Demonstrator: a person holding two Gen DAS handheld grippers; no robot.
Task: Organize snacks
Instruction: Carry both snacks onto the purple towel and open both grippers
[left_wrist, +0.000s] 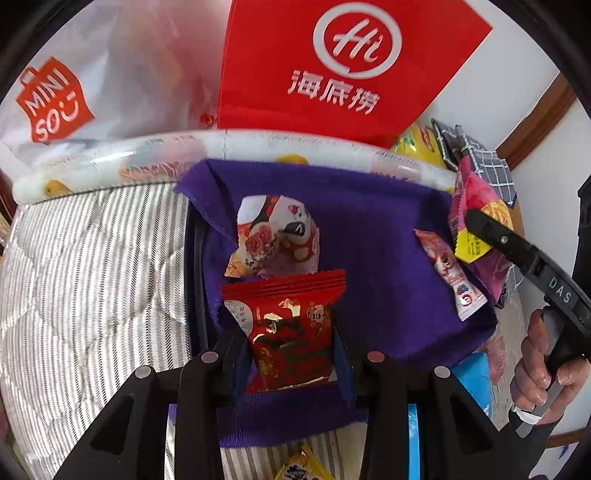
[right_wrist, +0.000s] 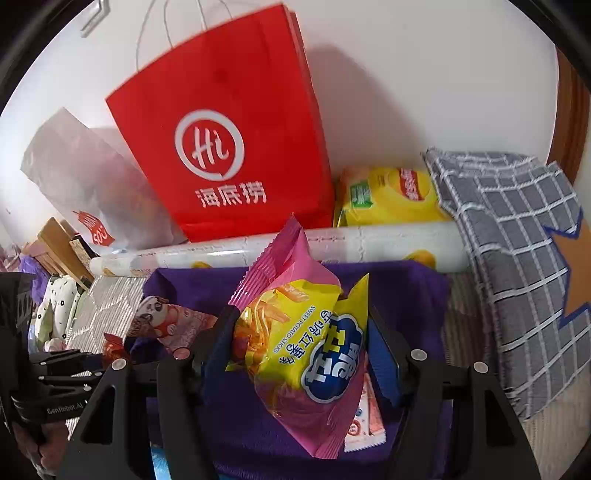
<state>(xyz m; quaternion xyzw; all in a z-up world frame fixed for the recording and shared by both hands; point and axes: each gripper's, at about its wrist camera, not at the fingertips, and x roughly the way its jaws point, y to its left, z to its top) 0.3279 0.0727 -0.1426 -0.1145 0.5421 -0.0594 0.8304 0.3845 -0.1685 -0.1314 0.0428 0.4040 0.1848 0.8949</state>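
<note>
Pinching the red snack packet (left_wrist: 291, 332), your left claw (left_wrist: 291, 354) hovers over the purple cloth (left_wrist: 369, 240); your right claw (right_wrist: 301, 354) clamps the sweet potato sticks bag (right_wrist: 295, 350).

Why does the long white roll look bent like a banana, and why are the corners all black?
Left wrist view: the fisheye lens bows the white roll and rings the picture in black. Right wrist view: the same roll looks straighter; the red paper bag casts a soft shadow on the wall.

I am seeing "Hi" and 海底捞 on the red bag (right_wrist: 221, 147). The white bag (left_wrist: 92, 92) is showing "MINISO". My pink and yellow snack pack (right_wrist: 295, 354) is saying "SWEET POTATO STICKS". The right claw (left_wrist: 517, 254) is showing "DAS".
</note>
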